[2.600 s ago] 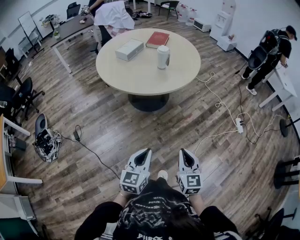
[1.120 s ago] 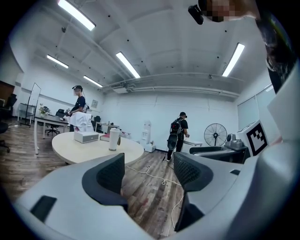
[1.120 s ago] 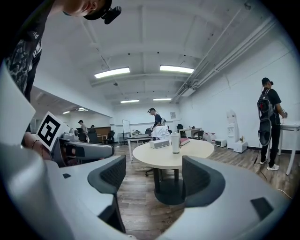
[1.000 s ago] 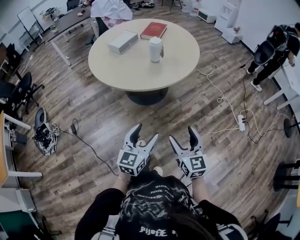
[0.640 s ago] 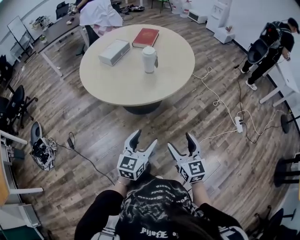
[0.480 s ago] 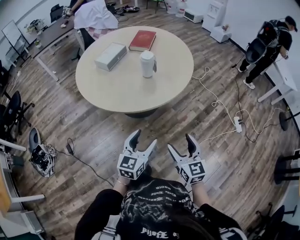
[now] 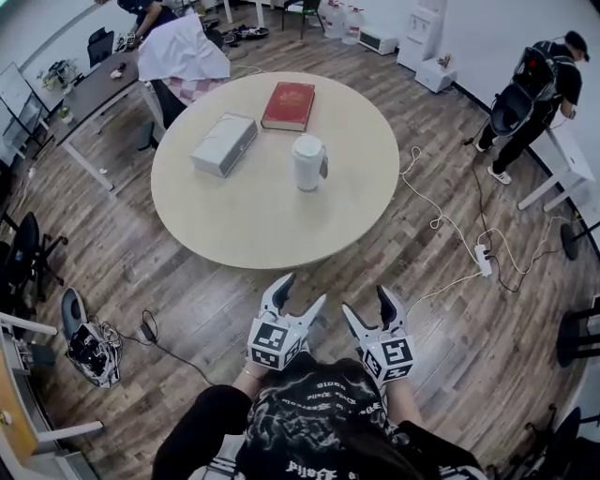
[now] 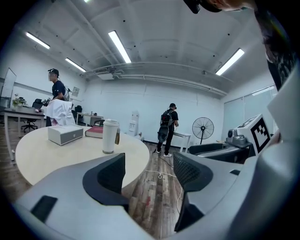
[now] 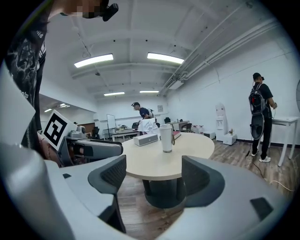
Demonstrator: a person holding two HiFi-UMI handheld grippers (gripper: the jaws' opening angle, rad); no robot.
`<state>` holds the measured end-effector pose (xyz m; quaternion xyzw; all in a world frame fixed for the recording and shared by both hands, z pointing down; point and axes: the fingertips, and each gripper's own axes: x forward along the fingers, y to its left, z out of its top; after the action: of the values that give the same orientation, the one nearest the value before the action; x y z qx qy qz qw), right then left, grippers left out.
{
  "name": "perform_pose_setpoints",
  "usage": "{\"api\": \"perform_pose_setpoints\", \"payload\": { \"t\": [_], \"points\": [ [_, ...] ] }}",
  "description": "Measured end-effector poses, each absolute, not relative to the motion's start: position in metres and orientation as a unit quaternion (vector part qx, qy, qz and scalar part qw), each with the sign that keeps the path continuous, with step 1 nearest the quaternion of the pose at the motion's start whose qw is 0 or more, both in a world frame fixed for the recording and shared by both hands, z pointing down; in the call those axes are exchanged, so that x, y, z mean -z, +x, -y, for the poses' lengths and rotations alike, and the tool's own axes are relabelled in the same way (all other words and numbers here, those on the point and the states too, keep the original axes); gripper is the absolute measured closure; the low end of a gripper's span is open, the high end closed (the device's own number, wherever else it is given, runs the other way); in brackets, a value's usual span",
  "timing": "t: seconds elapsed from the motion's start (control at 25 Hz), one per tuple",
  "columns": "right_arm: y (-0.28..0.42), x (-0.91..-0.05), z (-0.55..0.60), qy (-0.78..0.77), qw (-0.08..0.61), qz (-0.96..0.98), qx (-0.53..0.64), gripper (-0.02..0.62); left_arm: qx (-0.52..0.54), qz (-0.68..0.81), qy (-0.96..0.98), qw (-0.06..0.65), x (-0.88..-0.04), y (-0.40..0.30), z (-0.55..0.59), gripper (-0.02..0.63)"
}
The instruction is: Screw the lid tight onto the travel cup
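Note:
A white travel cup (image 7: 307,162) with its lid on top stands upright near the middle of the round beige table (image 7: 244,220). It also shows far ahead in the left gripper view as the cup (image 8: 109,136) and in the right gripper view as the cup (image 9: 166,138). My left gripper (image 7: 300,297) is open and holds nothing, below the table's near edge over the floor. My right gripper (image 7: 367,305) beside it is open and holds nothing too. Both point toward the table, well short of the cup.
A red book (image 7: 289,105) and a white box (image 7: 224,143) lie on the table behind the cup. Cables and a power strip (image 7: 484,261) trail on the wood floor to the right. One person (image 7: 525,84) stands at the right, another (image 7: 150,13) by a far desk.
I have walked closer: the table and cup have come nearer in the head view. Both grippers stay open, held out in front of me.

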<state>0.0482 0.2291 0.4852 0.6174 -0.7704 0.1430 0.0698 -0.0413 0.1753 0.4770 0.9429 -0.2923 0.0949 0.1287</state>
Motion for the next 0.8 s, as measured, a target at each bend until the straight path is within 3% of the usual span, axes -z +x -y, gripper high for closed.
{"api": "perform_pose_setpoints", "payload": {
  "t": [0.64, 0.8],
  "points": [
    [0.052, -0.511, -0.154, 0.601, 0.039, 0.774, -0.193, 0.247, -0.115, 0.312, 0.933, 0.138, -0.497, -0.049, -0.111, 0.273],
    [0.059, -0.518, -0.119, 0.57, 0.074, 0.798, -0.181, 0.247, -0.106, 0.351, 0.918, 0.15, -0.497, -0.046, -0.079, 0.273]
  ]
}}
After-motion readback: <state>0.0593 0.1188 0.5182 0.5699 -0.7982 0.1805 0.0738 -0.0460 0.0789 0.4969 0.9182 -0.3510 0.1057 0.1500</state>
